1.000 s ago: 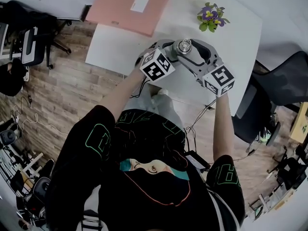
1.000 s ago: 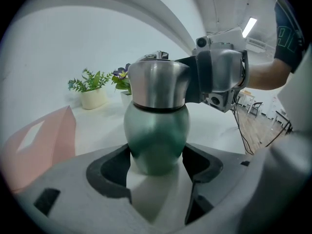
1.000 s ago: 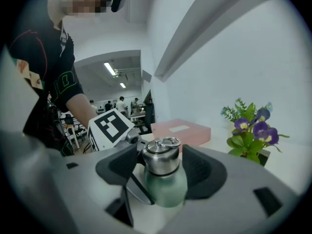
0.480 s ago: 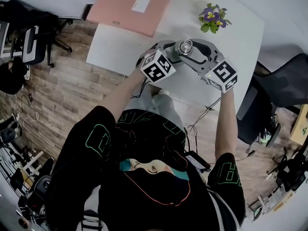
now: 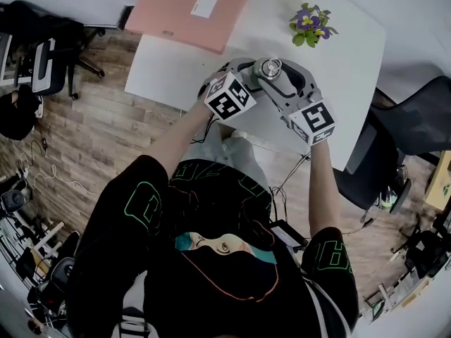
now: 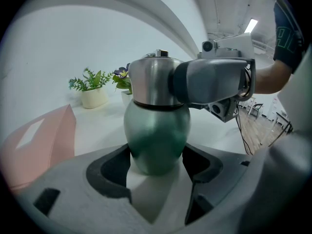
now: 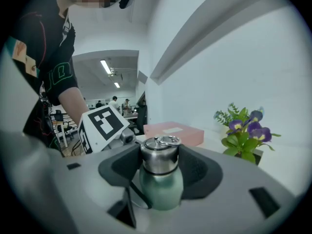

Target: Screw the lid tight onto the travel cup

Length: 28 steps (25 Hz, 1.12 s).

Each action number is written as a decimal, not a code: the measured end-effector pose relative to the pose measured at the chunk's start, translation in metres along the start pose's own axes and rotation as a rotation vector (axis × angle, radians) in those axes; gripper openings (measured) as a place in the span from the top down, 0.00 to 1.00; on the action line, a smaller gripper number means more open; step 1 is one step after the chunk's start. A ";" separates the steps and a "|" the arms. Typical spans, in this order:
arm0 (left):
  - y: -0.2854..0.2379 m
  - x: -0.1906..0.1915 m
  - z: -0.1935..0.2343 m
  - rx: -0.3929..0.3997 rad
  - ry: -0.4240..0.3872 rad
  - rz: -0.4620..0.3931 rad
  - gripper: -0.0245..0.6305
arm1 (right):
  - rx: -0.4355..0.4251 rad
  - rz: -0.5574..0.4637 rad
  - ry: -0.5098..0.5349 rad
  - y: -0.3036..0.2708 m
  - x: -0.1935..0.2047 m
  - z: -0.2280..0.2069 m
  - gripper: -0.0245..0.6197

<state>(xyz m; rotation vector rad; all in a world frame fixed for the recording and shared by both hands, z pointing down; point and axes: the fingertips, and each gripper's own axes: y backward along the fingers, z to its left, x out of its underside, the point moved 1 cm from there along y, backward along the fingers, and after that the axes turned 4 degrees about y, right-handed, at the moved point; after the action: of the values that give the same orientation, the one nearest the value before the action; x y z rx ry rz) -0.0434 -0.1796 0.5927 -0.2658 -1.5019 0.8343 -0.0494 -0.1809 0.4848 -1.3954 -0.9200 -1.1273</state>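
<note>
Head view showed the steel lid [image 5: 269, 67] between your two grippers, over the white table [image 5: 352, 69]. The lid already sat on top of the green travel cup [image 6: 156, 130], which stood on the table. Your left gripper [image 6: 157, 155] squeezed the cup low down to keep it steady. Your right gripper [image 7: 160, 160] had just been closing its jaws, and they pinched the lid. I think the turning until tight was the job left.
</note>
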 end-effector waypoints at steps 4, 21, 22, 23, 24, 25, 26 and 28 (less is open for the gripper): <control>0.000 0.000 -0.001 -0.005 0.001 -0.001 0.44 | 0.161 -0.035 -0.029 0.002 0.001 0.000 0.58; 0.001 0.001 -0.001 -0.022 0.013 -0.022 0.44 | 0.520 -0.082 -0.091 0.003 0.008 0.002 0.58; 0.001 0.001 -0.001 -0.024 0.016 -0.025 0.44 | 0.520 -0.077 -0.086 0.003 0.008 0.002 0.58; 0.000 0.000 0.000 -0.025 0.019 -0.027 0.44 | 0.521 -0.074 -0.078 0.003 0.008 0.001 0.58; -0.001 0.000 0.000 -0.026 0.021 -0.028 0.44 | 0.522 -0.070 -0.069 0.003 0.008 0.001 0.58; -0.001 0.000 0.000 -0.027 0.022 -0.030 0.44 | 0.523 -0.067 -0.061 0.003 0.008 0.001 0.58; -0.001 0.000 0.000 -0.028 0.024 -0.031 0.44 | 0.524 -0.062 -0.055 0.002 0.008 0.001 0.58; 0.000 0.000 -0.001 -0.030 0.031 -0.034 0.44 | 0.524 -0.052 -0.050 0.002 0.010 0.002 0.58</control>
<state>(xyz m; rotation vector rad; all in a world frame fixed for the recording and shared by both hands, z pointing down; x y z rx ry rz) -0.0429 -0.1795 0.5928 -0.2737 -1.4872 0.7783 -0.0448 -0.1799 0.4937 -0.9758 -1.1912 -0.8097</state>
